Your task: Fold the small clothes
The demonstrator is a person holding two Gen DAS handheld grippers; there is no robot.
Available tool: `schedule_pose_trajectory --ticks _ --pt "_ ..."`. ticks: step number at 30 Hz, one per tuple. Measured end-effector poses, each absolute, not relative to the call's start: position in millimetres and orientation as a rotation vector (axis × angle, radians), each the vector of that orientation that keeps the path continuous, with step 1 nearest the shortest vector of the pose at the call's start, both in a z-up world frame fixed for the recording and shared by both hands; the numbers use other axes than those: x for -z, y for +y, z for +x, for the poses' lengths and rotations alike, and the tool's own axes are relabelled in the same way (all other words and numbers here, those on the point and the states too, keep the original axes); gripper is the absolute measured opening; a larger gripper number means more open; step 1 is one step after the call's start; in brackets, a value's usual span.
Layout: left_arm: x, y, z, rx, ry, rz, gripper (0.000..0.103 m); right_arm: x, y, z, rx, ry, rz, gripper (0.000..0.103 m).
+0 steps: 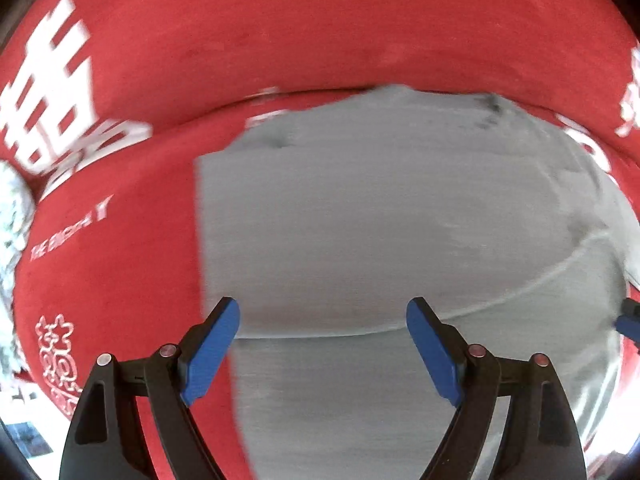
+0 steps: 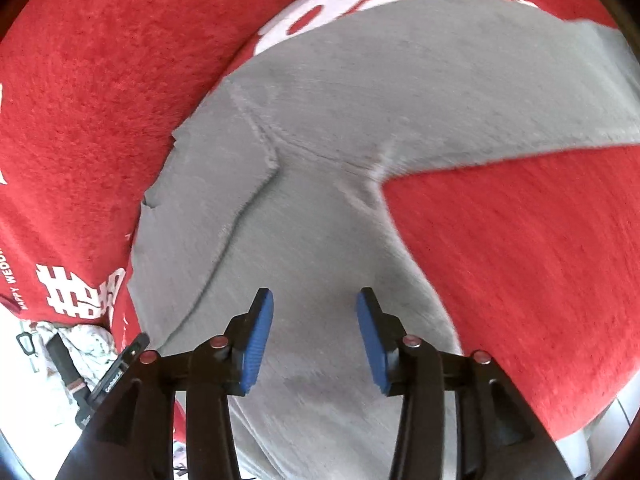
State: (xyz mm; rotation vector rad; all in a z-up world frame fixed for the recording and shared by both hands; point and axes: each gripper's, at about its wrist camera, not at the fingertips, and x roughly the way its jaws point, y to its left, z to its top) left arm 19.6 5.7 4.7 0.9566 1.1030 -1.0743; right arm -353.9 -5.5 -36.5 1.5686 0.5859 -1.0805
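A small grey garment [image 1: 380, 220] lies spread on a red blanket [image 1: 280, 40] with white characters. My left gripper [image 1: 322, 320] is open, its blue pads just above the grey cloth near a seam. In the right wrist view the same grey garment [image 2: 340, 120] shows a sleeve reaching right and a folded flap at left. My right gripper [image 2: 314, 312] is open and empty, hovering over the grey cloth.
The red blanket [image 2: 520, 260] covers the surface all around. A white patterned cloth [image 1: 10, 220] sits at the left edge. A blue gripper pad [image 1: 628, 322] shows at the right edge of the left wrist view. Dark straps and white fabric [image 2: 72, 360] lie at lower left.
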Motion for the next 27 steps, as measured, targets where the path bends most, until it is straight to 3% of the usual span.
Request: schedule_pose_trajectory --ticks 5,13,16,24,27 --pt "-2 -10 -24 1.137 1.104 0.971 0.086 30 -13 -357 1.062 0.519 1.561 0.048" --pt "9 -17 -31 1.09 1.106 0.967 0.086 54 -66 -343 1.058 0.367 1.611 0.046" --pt "16 -14 -27 1.061 1.118 0.975 0.086 58 -75 -339 1.112 0.423 1.588 0.009" --pt "20 -10 -29 1.034 1.165 0.983 0.086 37 -62 -338 1.116 0.641 1.418 0.01" --pt "16 -11 -40 1.051 1.166 1.001 0.086 32 -46 -356 1.092 0.63 1.426 0.02"
